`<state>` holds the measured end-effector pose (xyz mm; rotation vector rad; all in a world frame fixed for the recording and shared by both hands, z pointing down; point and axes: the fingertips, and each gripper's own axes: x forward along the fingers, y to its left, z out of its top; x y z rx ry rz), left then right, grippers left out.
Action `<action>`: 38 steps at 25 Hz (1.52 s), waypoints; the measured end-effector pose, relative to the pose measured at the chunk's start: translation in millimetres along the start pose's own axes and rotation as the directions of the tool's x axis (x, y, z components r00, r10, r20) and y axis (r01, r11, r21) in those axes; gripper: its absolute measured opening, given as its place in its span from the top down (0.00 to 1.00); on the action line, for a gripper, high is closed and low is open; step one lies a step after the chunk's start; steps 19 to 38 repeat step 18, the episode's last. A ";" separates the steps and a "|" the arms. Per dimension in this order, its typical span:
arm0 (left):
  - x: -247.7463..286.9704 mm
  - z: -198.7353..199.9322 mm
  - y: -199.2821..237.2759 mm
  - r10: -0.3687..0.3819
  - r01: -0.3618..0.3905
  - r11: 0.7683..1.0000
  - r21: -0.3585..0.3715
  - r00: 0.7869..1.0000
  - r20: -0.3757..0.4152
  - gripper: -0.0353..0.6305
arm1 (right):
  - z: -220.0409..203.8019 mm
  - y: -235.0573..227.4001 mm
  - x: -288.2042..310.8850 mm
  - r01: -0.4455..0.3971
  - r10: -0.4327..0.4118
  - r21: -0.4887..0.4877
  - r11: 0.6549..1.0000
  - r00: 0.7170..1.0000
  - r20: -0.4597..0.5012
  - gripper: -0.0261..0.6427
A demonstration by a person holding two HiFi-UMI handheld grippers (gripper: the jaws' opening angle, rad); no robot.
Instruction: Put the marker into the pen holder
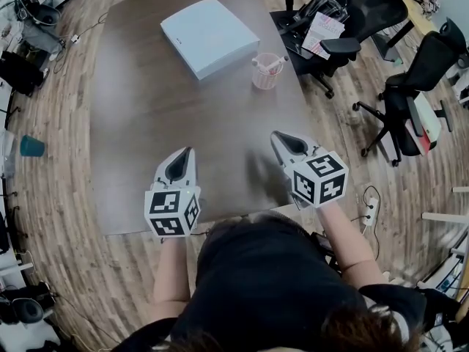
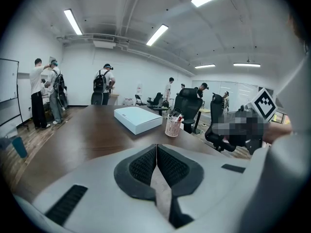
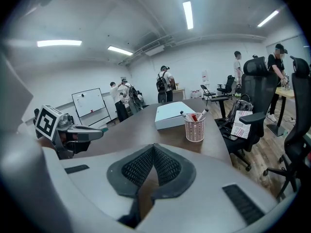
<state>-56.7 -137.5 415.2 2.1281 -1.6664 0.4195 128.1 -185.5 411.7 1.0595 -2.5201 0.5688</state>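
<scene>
A pink mesh pen holder (image 1: 267,71) stands on the dark table (image 1: 146,108) beside a white box, with several markers (image 1: 272,63) sticking out of it. It also shows in the left gripper view as the pen holder (image 2: 172,126) and in the right gripper view as the pen holder (image 3: 195,129). My left gripper (image 1: 181,160) hovers over the table's near left part, shut and empty. Over the near right part, my right gripper (image 1: 282,144) is also shut with nothing in it. Both grippers are well short of the holder.
A flat white box (image 1: 209,35) lies at the table's far middle. Black office chairs (image 1: 407,94) stand to the right of the table. Several people (image 2: 46,91) stand at the far end of the room. A teal cup (image 1: 31,147) sits on the floor at left.
</scene>
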 end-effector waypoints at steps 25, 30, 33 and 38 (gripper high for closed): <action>-3.8 0.1 2.2 0.023 -0.023 0.999 -0.033 1.000 0.017 0.90 | 6.6 3.5 4.9 -0.022 0.022 -0.024 0.999 1.000 0.000 0.93; -3.8 0.1 2.2 0.023 -0.023 0.999 -0.033 1.000 0.017 0.90 | 6.6 3.5 4.9 -0.022 0.022 -0.024 0.999 1.000 0.000 0.93; -3.8 0.1 2.2 0.023 -0.023 0.999 -0.033 1.000 0.017 0.90 | 6.6 3.5 4.9 -0.022 0.022 -0.024 0.999 1.000 0.000 0.93; -3.8 0.1 2.2 0.023 -0.023 0.999 -0.033 1.000 0.017 0.90 | 6.6 3.5 4.9 -0.022 0.022 -0.024 0.999 1.000 0.000 0.93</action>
